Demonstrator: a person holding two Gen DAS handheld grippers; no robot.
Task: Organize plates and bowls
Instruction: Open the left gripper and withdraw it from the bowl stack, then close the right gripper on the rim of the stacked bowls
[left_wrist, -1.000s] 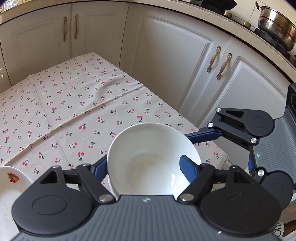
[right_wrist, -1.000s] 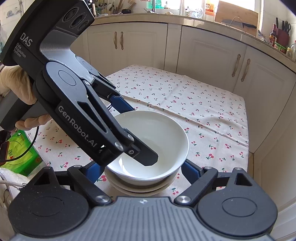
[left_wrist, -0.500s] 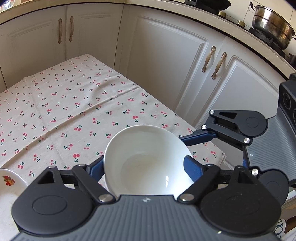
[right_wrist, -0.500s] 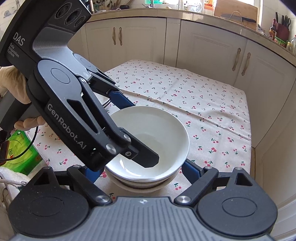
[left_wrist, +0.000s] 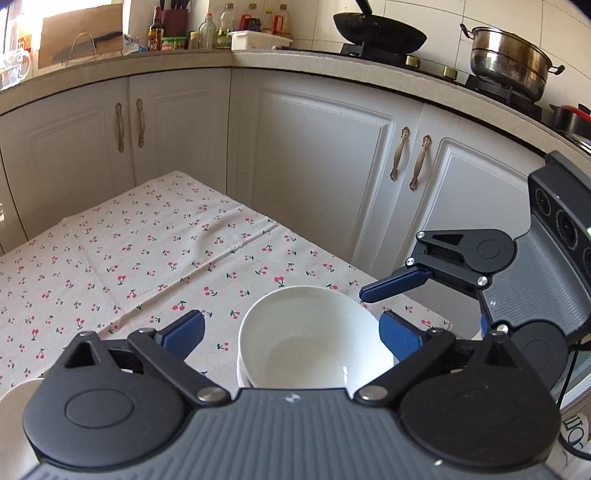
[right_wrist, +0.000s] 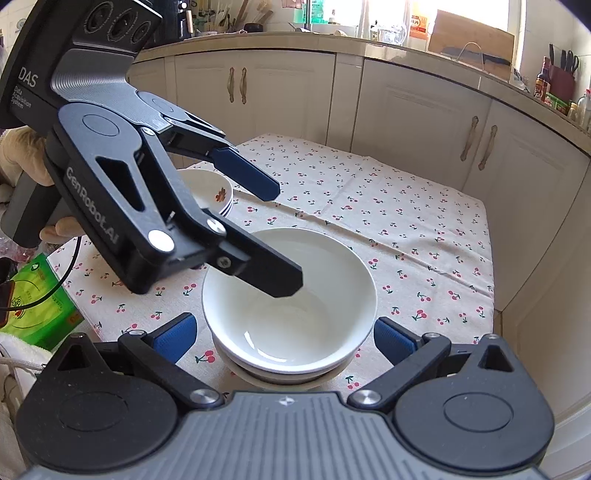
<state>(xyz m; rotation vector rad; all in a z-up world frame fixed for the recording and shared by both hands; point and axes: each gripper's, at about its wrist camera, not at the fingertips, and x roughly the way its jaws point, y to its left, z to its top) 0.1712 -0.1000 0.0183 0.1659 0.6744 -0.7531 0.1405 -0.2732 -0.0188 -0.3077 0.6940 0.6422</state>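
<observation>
cream kitchen cabinets (left_wrist: 317, 177) wrap round a table under a cherry-print cloth (right_wrist: 388, 206), with a steel pot (left_wrist: 506, 62) and a black wok (left_wrist: 380, 33) on the counter behind. near the front edge of the cloth a plain white bowl (right_wrist: 291, 295) sits nested on top of other white dishes; how many lie under it cannot be told. the right gripper (right_wrist: 284, 341) is released, its jaws having just been opening, and its blue pads stand clear on either side of the bowl's lower wall, near but not touching. the left gripper (left_wrist: 291, 332) is likewise released, jaws just opened wide; in the right wrist view its dark finger hangs over the bowl's hollow while the blue one stands above the cloth beyond the rim. further back on the left is a small stack of flower-printed bowls (right_wrist: 214, 192), well apart from the white bowl. a gloved hand (right_wrist: 22, 158) holds the left gripper's handle.
</observation>
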